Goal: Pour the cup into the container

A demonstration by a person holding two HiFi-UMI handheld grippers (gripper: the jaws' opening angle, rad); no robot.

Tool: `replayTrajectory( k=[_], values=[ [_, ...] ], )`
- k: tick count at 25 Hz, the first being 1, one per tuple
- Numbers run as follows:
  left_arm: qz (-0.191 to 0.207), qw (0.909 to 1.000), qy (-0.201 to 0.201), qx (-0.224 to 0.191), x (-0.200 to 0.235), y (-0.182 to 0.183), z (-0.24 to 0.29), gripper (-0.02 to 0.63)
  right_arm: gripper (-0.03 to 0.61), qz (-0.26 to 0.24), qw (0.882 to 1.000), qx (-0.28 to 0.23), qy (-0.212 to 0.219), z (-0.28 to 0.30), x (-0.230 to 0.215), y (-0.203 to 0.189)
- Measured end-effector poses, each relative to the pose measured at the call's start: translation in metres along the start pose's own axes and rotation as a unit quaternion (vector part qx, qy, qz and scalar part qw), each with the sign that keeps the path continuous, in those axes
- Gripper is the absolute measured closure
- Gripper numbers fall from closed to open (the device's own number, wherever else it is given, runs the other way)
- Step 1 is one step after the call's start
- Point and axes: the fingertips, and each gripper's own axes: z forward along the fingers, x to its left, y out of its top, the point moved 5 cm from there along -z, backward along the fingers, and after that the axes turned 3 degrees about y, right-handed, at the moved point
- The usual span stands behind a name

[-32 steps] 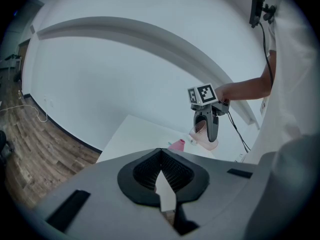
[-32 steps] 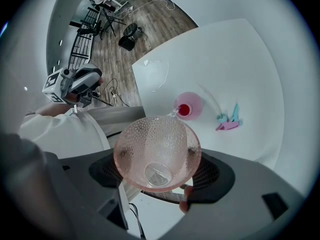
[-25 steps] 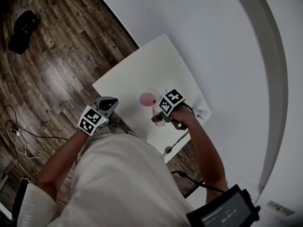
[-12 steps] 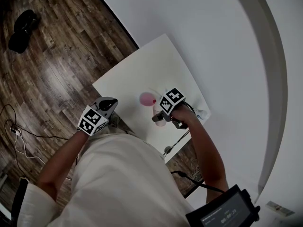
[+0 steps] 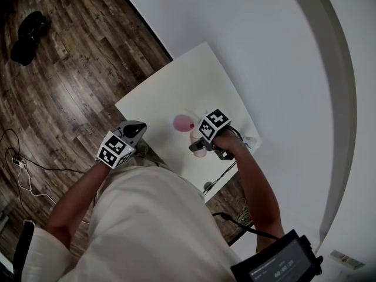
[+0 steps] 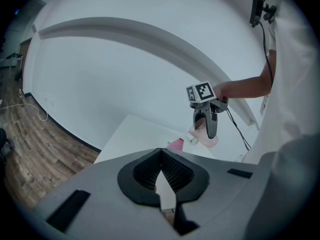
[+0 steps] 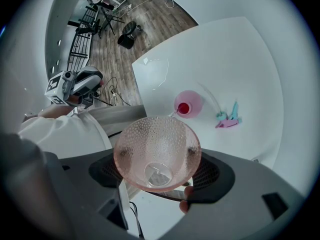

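The white counter (image 5: 176,87) looks just as it did a second ago; nothing on it has moved. The person stands at its near edge with both arms out, and almost nothing about them has changed either.

The left gripper (image 5: 136,129) hangs where it was, off the near edge and well apart from the work. Its jaws are pressed together with nothing between them.

The right gripper (image 5: 198,147) is the only thing that has moved, and only by a hair, away from the left one. It points down, and its jaws are clamped on opposite sides of the pink dimpled cup (image 7: 157,149). The cup sits upright in that grip with its mouth facing up at the gripper. It is low over the counter, but I cannot tell whether it touches the surface. I see no coloured contents inside, and I cannot tell whether something clear lies at the bottom.

The pink container (image 7: 188,104), red at its opening, stands just beyond the cup, close but apart. A small teal and pink clip (image 7: 229,119) lies near it.

With so little movement and no tilt, I judge that no pour is under way. The cup would have to be carried over the red opening and tipped.
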Motion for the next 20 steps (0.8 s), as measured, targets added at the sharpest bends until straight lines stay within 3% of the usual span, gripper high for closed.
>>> replayTrajectory(
  k=[20],
  values=[
    [-0.001, 1.0, -0.002, 0.0, -0.0012, -0.0018, 0.0024, 0.603, 0.198, -0.002, 1.0, 0.013, 0.004, -0.0028, 0.0003, -0.001]
  ],
)
